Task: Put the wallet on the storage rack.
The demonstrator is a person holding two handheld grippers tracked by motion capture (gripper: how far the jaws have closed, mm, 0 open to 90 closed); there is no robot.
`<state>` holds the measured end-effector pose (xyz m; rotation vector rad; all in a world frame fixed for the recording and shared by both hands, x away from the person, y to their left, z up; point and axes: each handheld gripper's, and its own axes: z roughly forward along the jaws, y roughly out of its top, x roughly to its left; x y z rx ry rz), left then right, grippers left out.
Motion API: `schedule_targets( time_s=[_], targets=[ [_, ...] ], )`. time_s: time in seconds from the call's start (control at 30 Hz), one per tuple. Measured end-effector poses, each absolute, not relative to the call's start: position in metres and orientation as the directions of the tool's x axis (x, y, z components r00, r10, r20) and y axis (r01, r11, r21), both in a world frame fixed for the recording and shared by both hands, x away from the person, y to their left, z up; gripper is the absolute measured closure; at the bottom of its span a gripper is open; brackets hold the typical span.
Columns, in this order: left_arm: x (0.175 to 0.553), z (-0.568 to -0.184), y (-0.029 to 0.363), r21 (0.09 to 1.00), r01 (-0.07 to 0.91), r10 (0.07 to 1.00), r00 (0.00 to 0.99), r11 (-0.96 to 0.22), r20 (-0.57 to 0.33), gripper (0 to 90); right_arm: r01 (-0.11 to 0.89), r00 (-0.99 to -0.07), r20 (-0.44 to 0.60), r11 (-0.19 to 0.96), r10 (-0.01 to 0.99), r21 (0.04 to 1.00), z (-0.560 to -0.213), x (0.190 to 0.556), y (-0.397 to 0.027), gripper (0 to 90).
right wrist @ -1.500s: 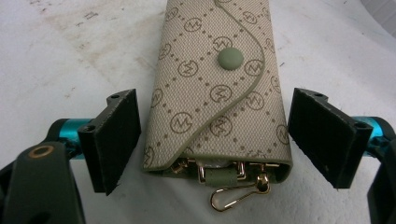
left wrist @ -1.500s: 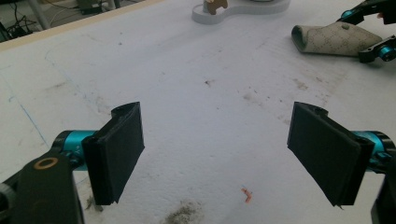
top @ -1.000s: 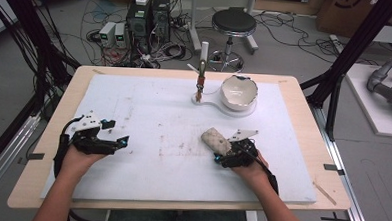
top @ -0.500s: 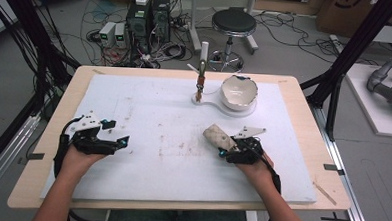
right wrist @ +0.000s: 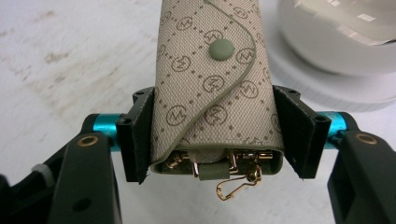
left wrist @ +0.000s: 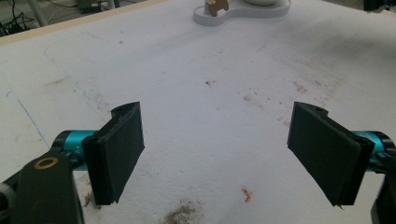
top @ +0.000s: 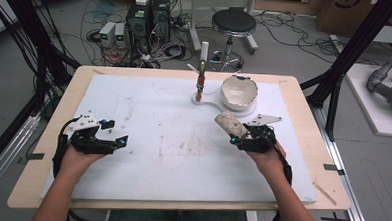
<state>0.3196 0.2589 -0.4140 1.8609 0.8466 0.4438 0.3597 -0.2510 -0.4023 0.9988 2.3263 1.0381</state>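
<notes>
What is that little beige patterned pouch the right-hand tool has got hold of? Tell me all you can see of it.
The pouch looks like a small key case of beige woven fabric, printed with round brown monograms and dotted lines. A curved flap edged in olive green closes with an olive snap button. At its open end, gold-coloured metal hooks and a loose clip hang out. The right gripper clamps it from both sides with its black pads. In the high view it points away from the person, near the white bowl.

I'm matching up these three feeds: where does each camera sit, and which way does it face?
High view: above the near table edge, facing forward and down; forearms, left gripper, right gripper.
Left gripper view: rides that gripper, along open jaws over the white mat.
Right gripper view: along jaws clamping the key pouch.
Shared: pouch, white bowl.
</notes>
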Motion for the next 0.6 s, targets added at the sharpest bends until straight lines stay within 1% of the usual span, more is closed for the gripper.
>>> schedule_targets(
  time_s=[0.2,0.43,0.6],
  targets=[
    [0.320,-0.415,0.257,0.897,0.361,0.720,0.690,-0.257,-0.071,18.5,0.446,-0.633,-0.087,0.454,0.769,0.771,-0.385,0.374,-0.259,36.2],
    [0.321,-0.414,0.258,0.897,0.357,0.718,0.692,-0.260,-0.067,18.5,0.446,-0.610,-0.132,0.476,0.782,0.758,-0.365,0.393,-0.260,36.2],
    [0.321,-0.414,0.258,0.898,0.357,0.720,0.691,-0.258,-0.068,18.5,0.456,-0.587,-0.158,0.486,0.794,0.746,-0.357,0.407,-0.259,36.2]
  ],
)
